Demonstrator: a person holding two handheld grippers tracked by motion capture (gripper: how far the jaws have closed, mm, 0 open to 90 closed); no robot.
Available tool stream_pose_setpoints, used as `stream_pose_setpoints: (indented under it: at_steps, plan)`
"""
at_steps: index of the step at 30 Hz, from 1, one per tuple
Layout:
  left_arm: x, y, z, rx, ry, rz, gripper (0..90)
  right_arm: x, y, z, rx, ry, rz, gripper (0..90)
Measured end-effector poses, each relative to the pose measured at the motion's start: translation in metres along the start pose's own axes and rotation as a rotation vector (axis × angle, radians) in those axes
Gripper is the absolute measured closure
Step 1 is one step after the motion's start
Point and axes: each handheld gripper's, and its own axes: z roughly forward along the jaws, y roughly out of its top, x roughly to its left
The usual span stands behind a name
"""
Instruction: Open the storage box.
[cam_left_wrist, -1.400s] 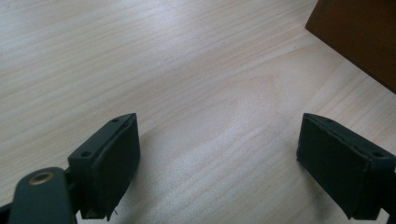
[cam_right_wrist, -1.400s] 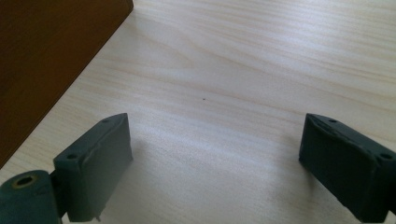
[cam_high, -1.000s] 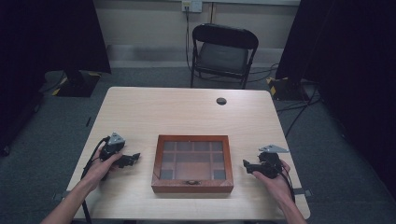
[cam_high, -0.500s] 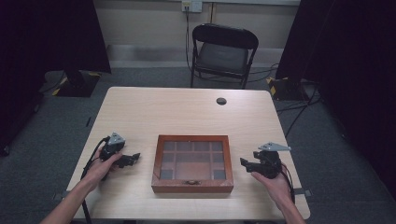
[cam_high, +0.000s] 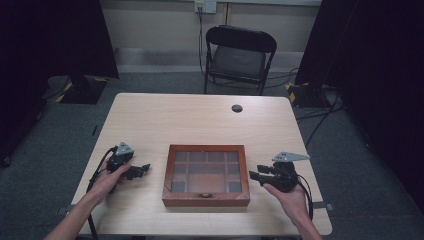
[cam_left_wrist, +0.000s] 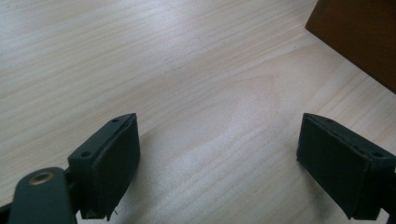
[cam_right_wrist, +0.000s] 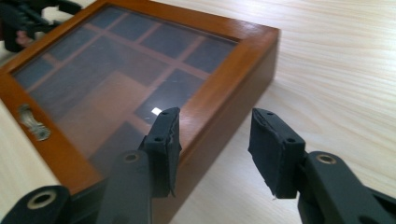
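Pale wooden table (cam_high: 200, 120), glass-lidded wooden box (cam_high: 206, 175) contents murky, left gripper (cam_high: 141, 170) jaws wide, right gripper (cam_high: 255, 176) jaws part-open, both empty

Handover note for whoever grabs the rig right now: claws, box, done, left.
Left claw: open, empty, low over the table left of the wooden box.
Right claw: open, empty, at the box's right edge, not gripping it.
Box: near the table's front edge, glass lid shut, latch facing the person.
Done: nothing visible.
Left: probably opening the lid.

left gripper (cam_high: 142, 170) jaws wide apart, right gripper (cam_high: 254, 176) jaws parted
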Motion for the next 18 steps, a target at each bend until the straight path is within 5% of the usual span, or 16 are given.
stream_pose_setpoints:
  at_steps: [18]
  plan:
    - [0.0,0.0,0.0,0.001,0.001,0.0,12.6,0.04,0.011,0.008,0.015,0.192,-0.104,66.3]
